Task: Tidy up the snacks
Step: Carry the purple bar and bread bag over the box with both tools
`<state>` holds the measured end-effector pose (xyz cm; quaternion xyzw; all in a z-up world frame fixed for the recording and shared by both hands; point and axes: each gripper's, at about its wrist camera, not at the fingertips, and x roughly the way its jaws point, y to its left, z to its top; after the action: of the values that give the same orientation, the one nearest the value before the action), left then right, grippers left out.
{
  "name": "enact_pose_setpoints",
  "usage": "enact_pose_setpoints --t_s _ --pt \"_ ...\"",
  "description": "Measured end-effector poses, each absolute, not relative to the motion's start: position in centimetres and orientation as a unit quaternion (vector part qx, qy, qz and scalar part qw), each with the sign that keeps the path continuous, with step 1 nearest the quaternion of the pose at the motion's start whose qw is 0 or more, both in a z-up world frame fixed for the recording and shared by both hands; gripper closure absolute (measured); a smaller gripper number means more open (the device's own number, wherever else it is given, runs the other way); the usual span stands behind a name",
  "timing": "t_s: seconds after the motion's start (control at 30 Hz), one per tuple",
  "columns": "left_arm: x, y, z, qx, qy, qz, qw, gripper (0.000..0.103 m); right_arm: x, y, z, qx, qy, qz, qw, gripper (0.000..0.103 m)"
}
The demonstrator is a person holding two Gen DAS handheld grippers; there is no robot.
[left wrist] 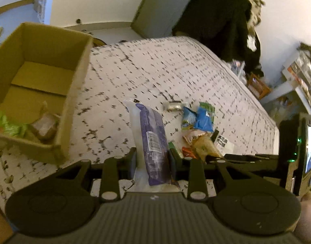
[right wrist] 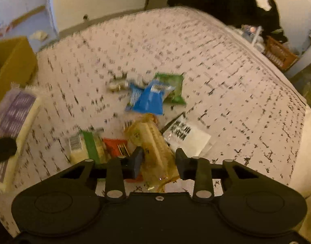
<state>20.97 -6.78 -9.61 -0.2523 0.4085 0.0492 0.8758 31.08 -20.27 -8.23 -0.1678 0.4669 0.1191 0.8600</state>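
My left gripper point(left wrist: 152, 158) is shut on a purple and white snack packet point(left wrist: 151, 130), held upright above the patterned bed cover point(left wrist: 155, 65). An open cardboard box point(left wrist: 78, 77) stands to its left, with a green packet point(left wrist: 7, 126) and a brownish packet point(left wrist: 45, 126) inside. My right gripper point(right wrist: 159, 162) is down in the snack pile, its pads against both sides of a clear yellowish packet point(right wrist: 153, 142). Around it lie a red packet point(right wrist: 114, 144), a green and white packet point(right wrist: 86, 144), a white printed packet point(right wrist: 185, 134), a blue packet point(right wrist: 149, 99) and a green packet point(right wrist: 173, 87).
A small silvery packet point(right wrist: 118, 85) lies at the far side of the pile. Dark clothes point(left wrist: 222, 20) hang beyond the bed's far corner. An orange crate point(right wrist: 279, 55) and shelves point(left wrist: 301, 71) stand off the bed's right edge. The right wrist view is blurred.
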Motion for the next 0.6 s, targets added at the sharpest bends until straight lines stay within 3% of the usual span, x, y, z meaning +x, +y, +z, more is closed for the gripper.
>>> enact_pose_setpoints --t_s 0.6 --pt "16.0 -4.1 -4.3 -0.24 0.348 0.074 0.903 0.072 26.4 -18.1 -1.8 -0.03 0.375 0.156 0.913 0.078"
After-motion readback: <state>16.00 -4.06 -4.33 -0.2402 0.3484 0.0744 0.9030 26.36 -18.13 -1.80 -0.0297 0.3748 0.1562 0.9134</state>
